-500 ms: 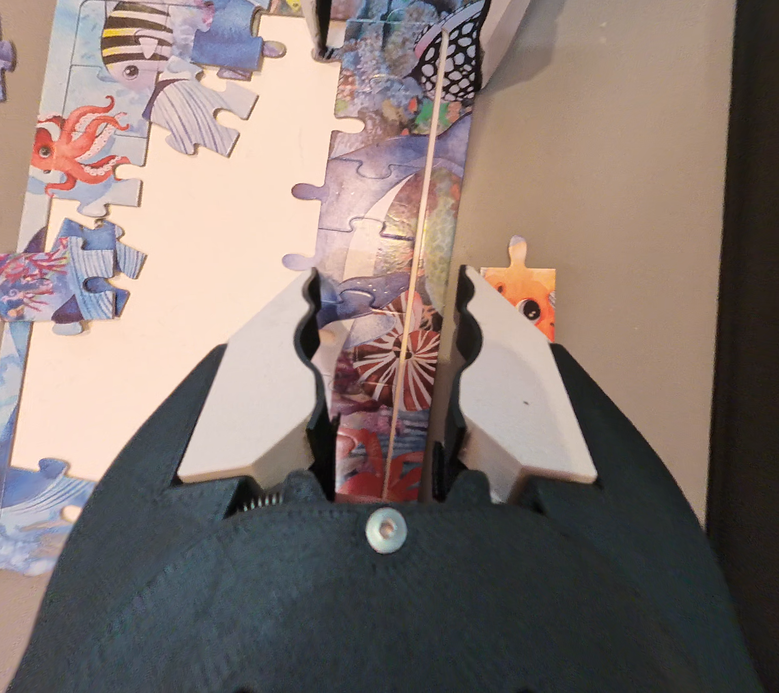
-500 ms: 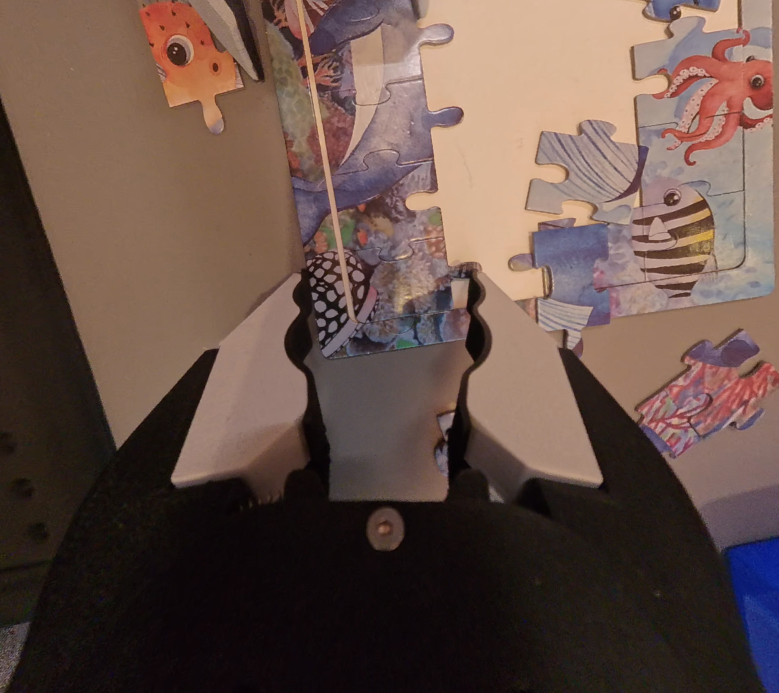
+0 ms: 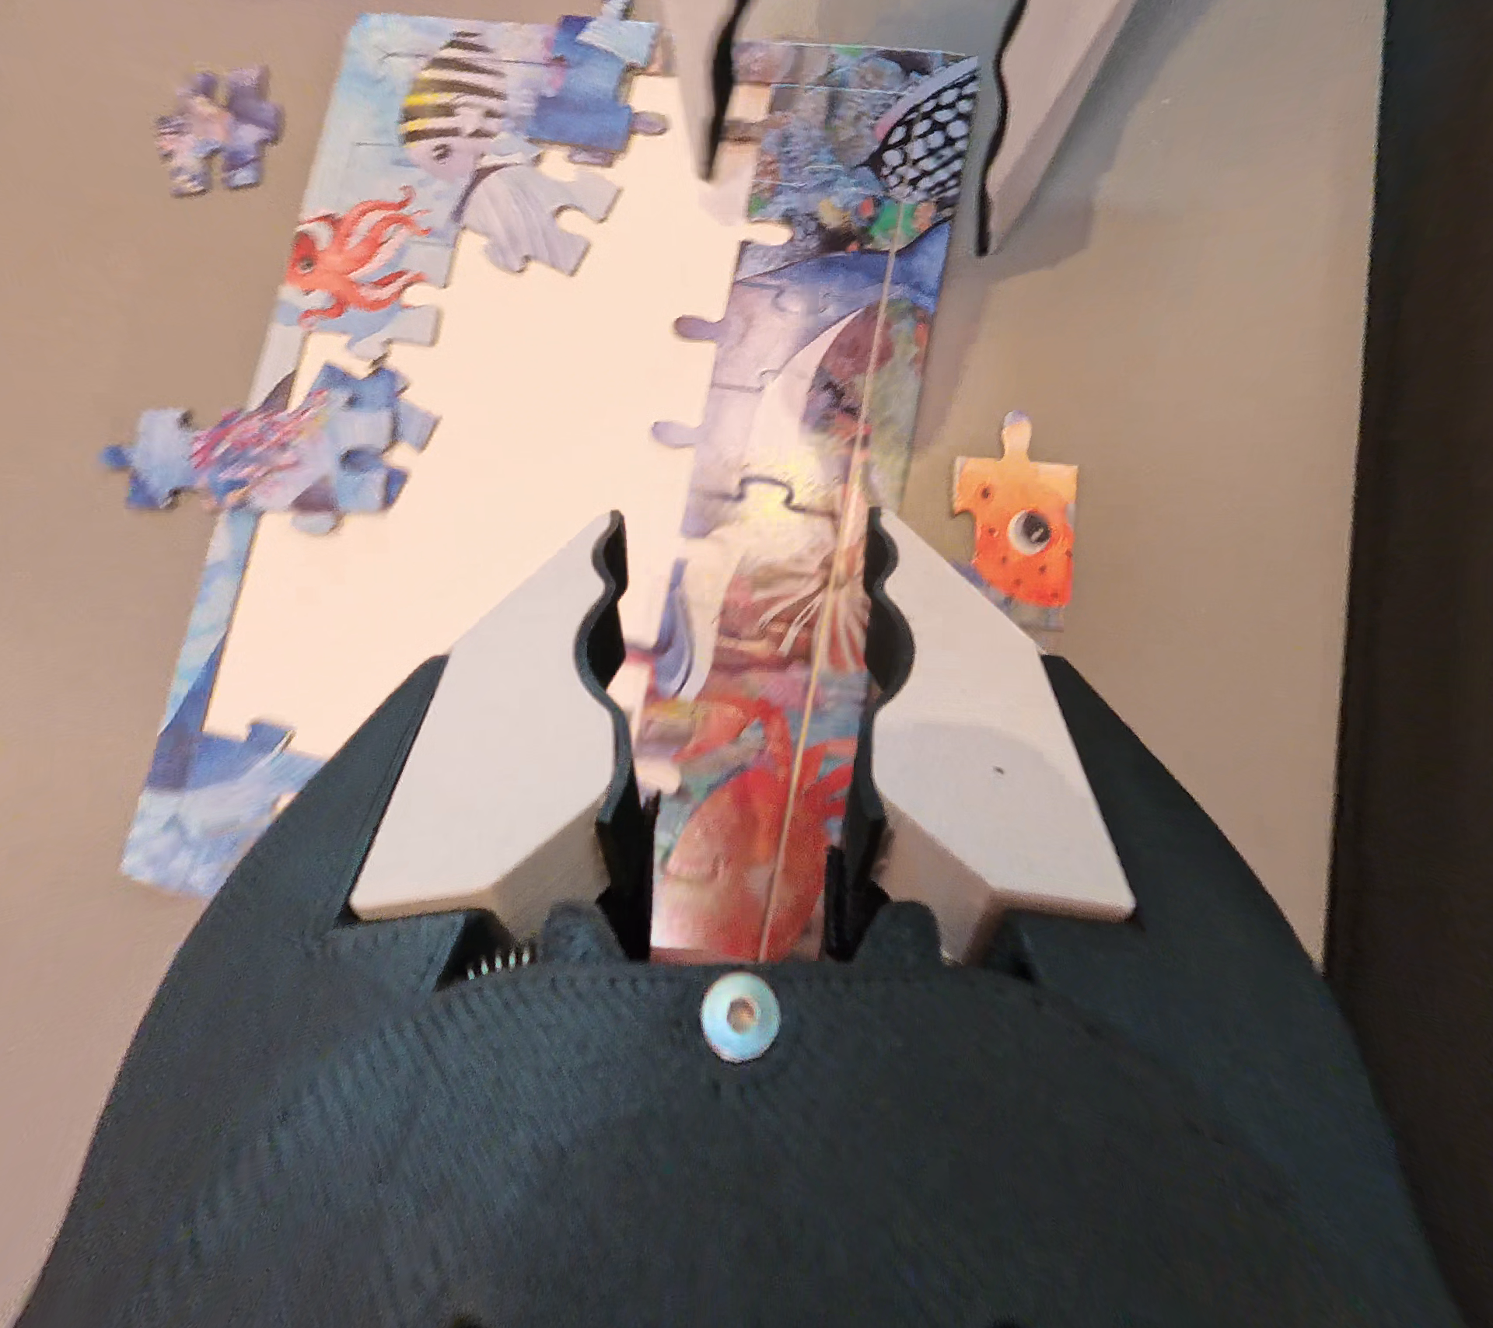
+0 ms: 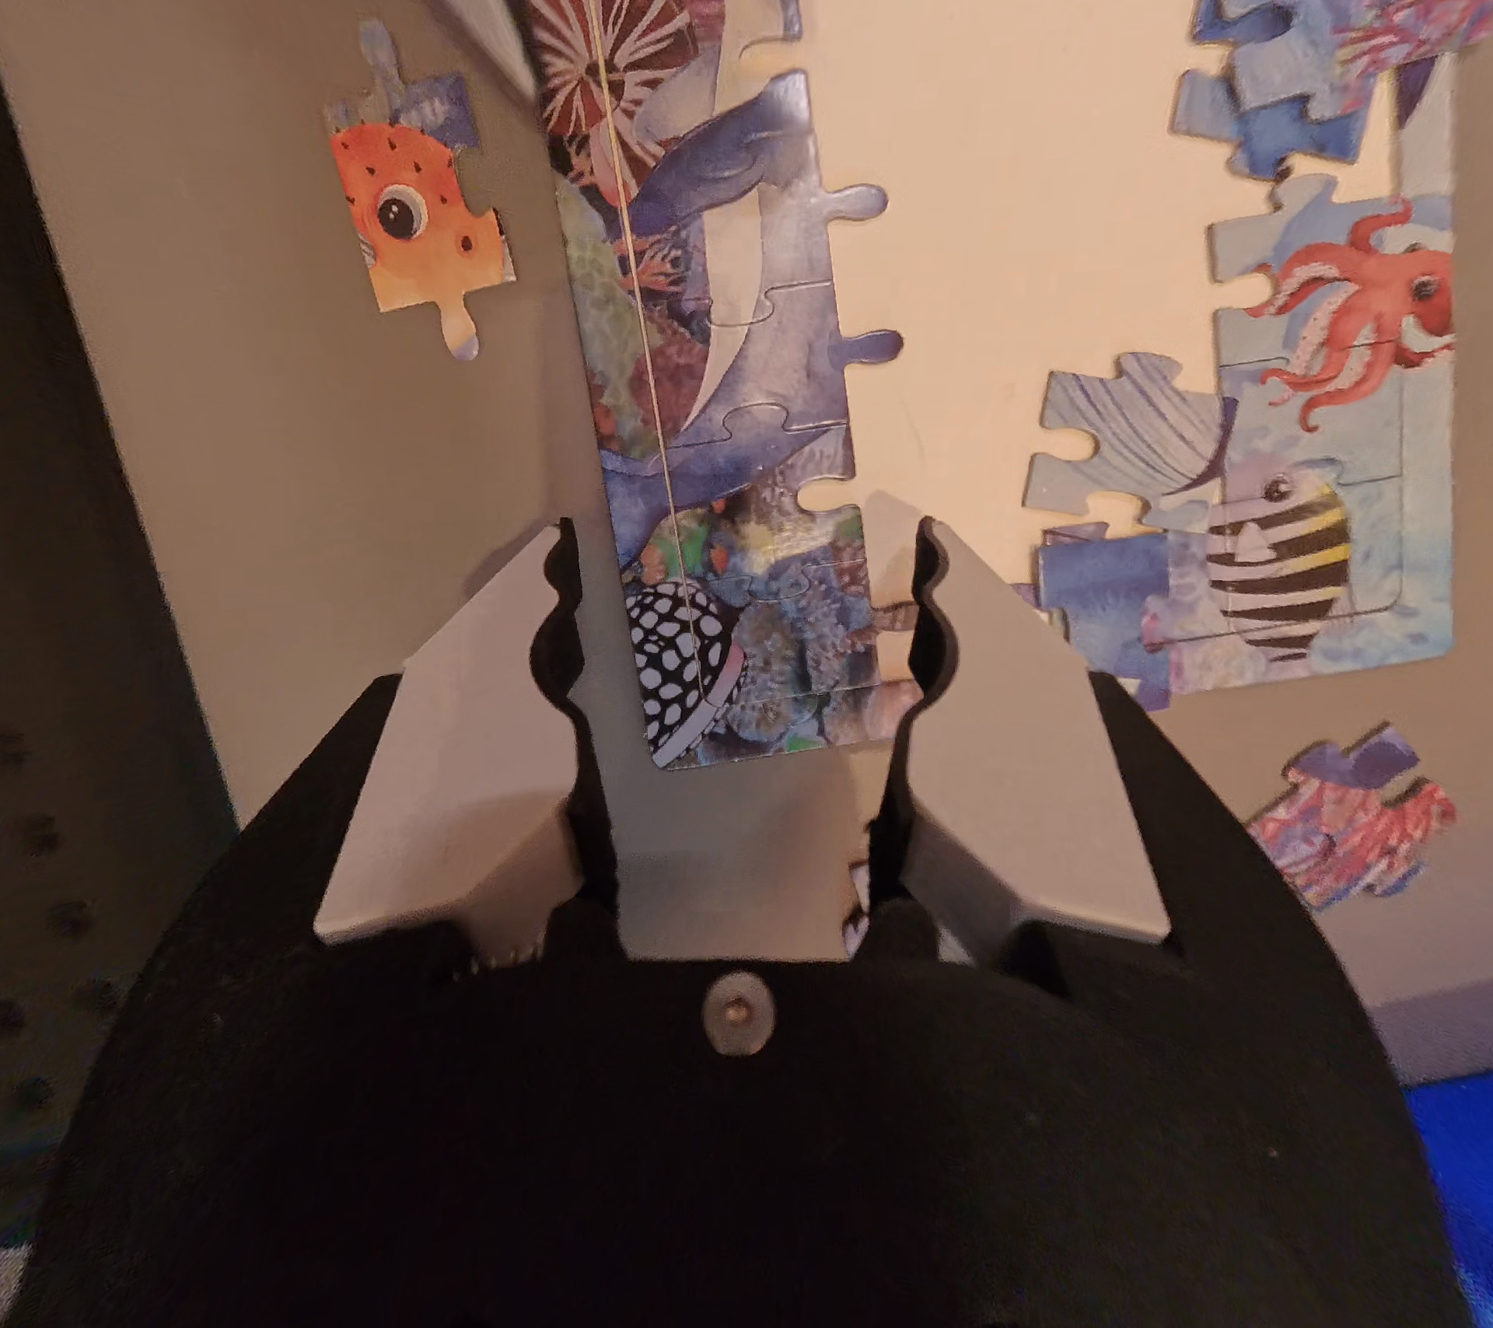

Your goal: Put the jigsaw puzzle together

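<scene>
Left gripper point(image 3: 747, 659): jaws parted, holding nothing, straddling the assembled strip point(image 3: 816, 449) at lower centre.
Right gripper point(image 4: 739, 651): open, empty, over the strip's far end.
Strip: long axis runs gripper to gripper.
Orange piece point(image 3: 1018, 530): loose, right of strip, nearer left gripper.

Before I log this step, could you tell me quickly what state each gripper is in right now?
Left gripper: open, holding nothing, above the assembled strip of puzzle pieces.
Right gripper: open, holding nothing, over the strip's other end.
</scene>
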The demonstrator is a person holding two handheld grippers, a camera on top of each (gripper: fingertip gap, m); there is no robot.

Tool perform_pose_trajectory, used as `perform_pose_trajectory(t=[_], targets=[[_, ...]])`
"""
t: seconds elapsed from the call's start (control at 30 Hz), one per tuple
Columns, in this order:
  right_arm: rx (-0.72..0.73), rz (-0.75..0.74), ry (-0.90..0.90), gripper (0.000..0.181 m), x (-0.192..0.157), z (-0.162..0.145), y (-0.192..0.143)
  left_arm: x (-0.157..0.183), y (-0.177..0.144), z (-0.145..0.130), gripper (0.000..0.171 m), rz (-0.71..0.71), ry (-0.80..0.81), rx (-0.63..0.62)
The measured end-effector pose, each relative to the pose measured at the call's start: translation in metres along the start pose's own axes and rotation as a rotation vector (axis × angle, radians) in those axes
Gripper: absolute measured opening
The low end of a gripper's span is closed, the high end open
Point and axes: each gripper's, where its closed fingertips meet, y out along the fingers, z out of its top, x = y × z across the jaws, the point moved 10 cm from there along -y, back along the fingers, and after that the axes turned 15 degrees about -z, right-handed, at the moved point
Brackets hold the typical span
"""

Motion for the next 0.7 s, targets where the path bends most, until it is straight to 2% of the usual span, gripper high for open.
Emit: perform_pose_trajectory(t=[0.03,0.1,0.17,0.27,0.37,0.47,0.6,0.7], targets=[[-0.031,0.019,-0.003,0.08,0.0,-0.002,0.005,-0.003,-0.01,-0.006,0.057,0.022,-0.014,0.001],[-0.025,0.047,-0.006,0.065,0.001,-0.003,0.005,-0.009,-0.029,-0.02,0.057,0.074,-0.049,-0.006],[-0.04,0.046,-0.024,0.061,0.0,-0.004,0.003,-0.014,-0.045,-0.039,0.057,0.106,-0.09,-0.019],[-0.051,0.025,-0.011,0.063,0.0,-0.005,0.0,-0.018,-0.063,-0.067,0.055,0.131,-0.14,-0.039],[-0.02,-0.011,0.044,0.08,0.001,-0.005,-0.012,-0.02,-0.076,-0.088,0.054,0.138,-0.182,-0.023],[0.022,-0.012,0.087,0.077,-0.003,-0.003,-0.023,-0.02,-0.087,-0.106,0.052,0.15,-0.206,-0.033],[0.042,-0.042,0.109,0.07,-0.006,0.015,-0.016,-0.027,-0.092,-0.114,0.05,0.168,-0.223,-0.008],[0.104,-0.066,0.146,0.066,0.001,0.046,-0.002,-0.026,-0.079,-0.107,0.049,0.135,-0.193,0.011]])
